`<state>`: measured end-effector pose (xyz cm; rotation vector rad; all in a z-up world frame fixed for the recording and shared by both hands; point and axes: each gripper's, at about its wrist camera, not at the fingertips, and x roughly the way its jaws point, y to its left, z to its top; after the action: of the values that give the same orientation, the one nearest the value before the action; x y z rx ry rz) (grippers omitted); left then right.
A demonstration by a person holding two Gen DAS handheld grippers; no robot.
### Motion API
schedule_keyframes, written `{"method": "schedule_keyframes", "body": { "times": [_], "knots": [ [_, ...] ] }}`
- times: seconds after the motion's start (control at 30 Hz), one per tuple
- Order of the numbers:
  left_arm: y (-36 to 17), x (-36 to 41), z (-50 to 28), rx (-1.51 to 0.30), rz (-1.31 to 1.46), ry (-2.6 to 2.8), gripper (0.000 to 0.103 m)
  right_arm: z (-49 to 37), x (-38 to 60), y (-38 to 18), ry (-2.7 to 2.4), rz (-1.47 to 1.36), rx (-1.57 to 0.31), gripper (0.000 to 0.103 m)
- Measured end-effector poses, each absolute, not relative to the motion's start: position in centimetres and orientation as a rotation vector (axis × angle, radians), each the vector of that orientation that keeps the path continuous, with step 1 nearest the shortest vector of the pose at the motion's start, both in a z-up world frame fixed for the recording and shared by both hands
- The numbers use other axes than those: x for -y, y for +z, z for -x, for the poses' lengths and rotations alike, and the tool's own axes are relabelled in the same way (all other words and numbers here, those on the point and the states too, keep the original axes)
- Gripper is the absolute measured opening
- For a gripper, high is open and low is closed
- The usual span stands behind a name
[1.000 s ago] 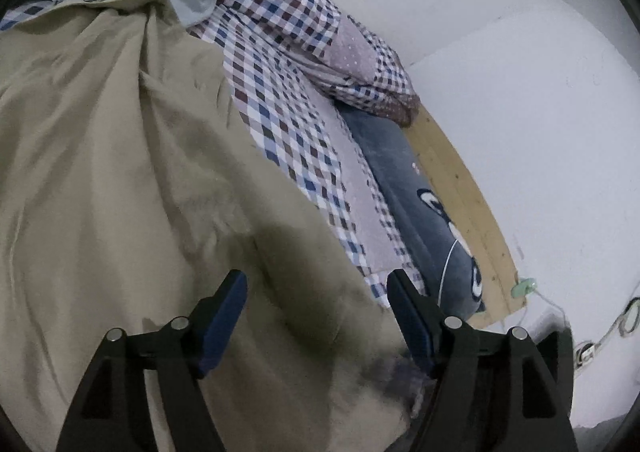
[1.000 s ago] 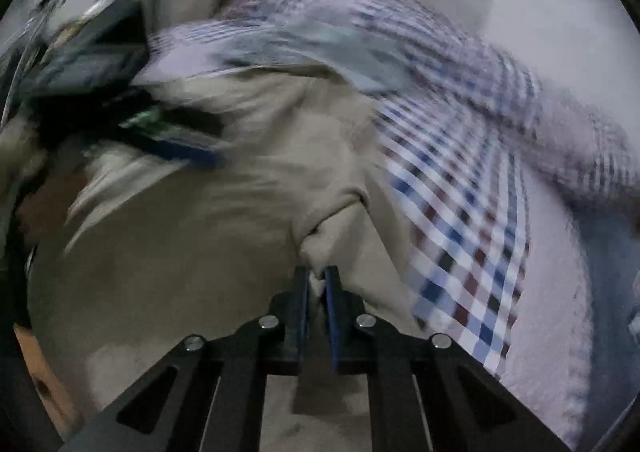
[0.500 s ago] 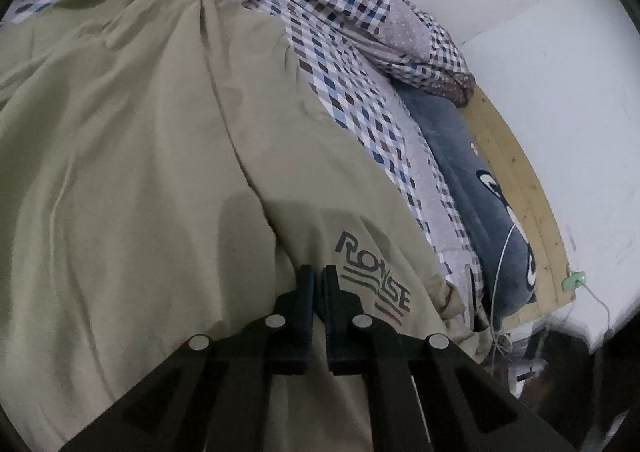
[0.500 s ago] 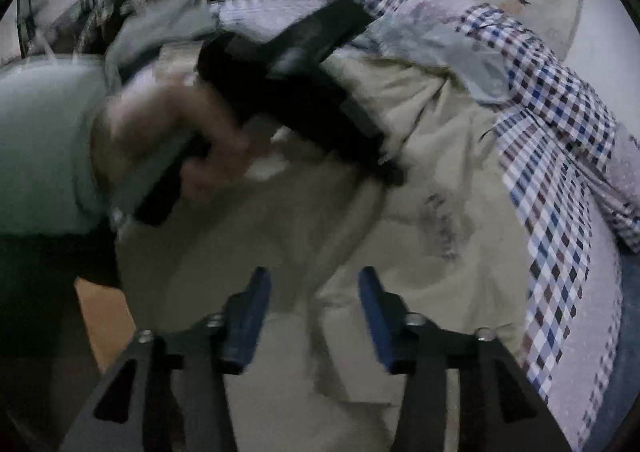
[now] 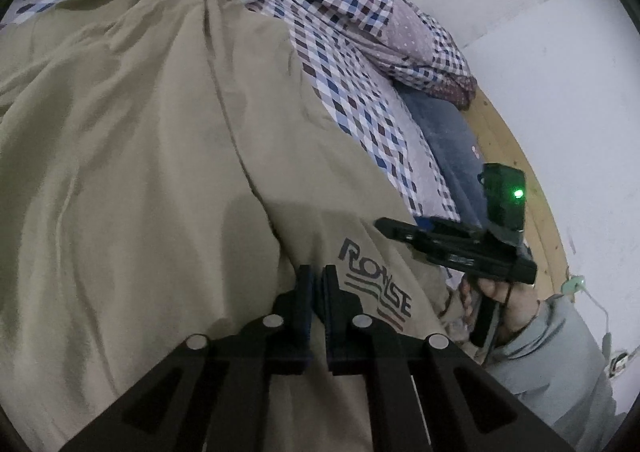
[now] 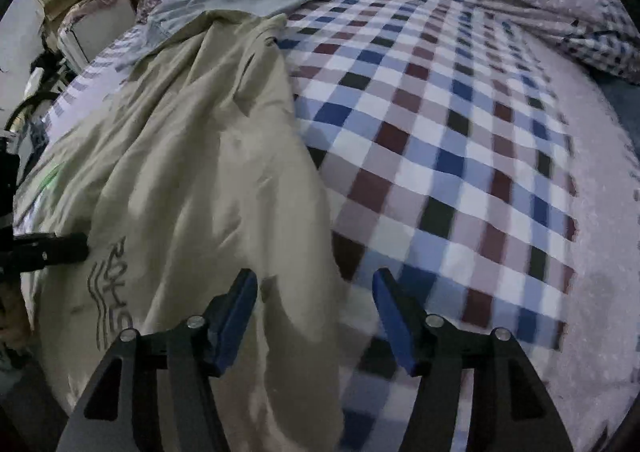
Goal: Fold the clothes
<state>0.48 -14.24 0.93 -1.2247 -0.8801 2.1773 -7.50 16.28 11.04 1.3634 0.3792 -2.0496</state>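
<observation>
white walls close in behind the bed with the blue, maroon and white checked cover [image 6: 460,156]. your big khaki cloth garment with dark lettering [image 5: 160,172] lies spread and creased over its left part, no neat fold showing, so most folding looks left. left claw [image 5: 316,272] is pinched shut on khaki cloth near the lettering. right claw [image 6: 314,280] gapes wide, holding nothing, over the garment's right edge. open cover lies rightward.
</observation>
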Motion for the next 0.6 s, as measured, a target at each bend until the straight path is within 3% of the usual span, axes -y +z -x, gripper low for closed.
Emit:
{"method": "schedule_keyframes", "body": {
  "times": [0.03, 0.07, 0.3, 0.43, 0.5, 0.57, 0.6],
  "knots": [
    [1.0, 14.7, -0.5, 0.903, 1.215, 2.179, 0.003, 7.9, -15.7, 10.6, -2.022, -1.375, -0.354, 0.038],
    [1.1, 15.2, -0.4, 0.925, 1.205, 2.180, 0.003, 7.3, -14.7, 10.7, -2.026, -1.356, -0.406, 0.009],
    [1.4, 18.8, -0.2, 1.096, 1.125, 2.141, 0.005, -3.6, -6.0, 14.0, -2.061, -0.914, -0.943, 0.009],
    [1.4, 18.4, -0.2, 1.054, 1.140, 2.120, 0.005, -8.6, -4.2, 12.5, -1.987, -0.784, -1.146, 0.012],
    [1.6, 17.5, -0.1, 1.001, 1.149, 2.115, 0.005, -11.1, -3.2, 11.8, -1.944, -0.717, -1.243, 0.018],
    [1.7, 16.7, -0.1, 0.946, 1.158, 2.113, 0.008, -13.6, -2.3, 11.1, -1.898, -0.649, -1.338, 0.037],
    [1.8, 16.1, -0.2, 0.910, 1.165, 2.122, 0.008, -14.9, -1.8, 10.8, -1.873, -0.614, -1.384, 0.040]
  ]
}}
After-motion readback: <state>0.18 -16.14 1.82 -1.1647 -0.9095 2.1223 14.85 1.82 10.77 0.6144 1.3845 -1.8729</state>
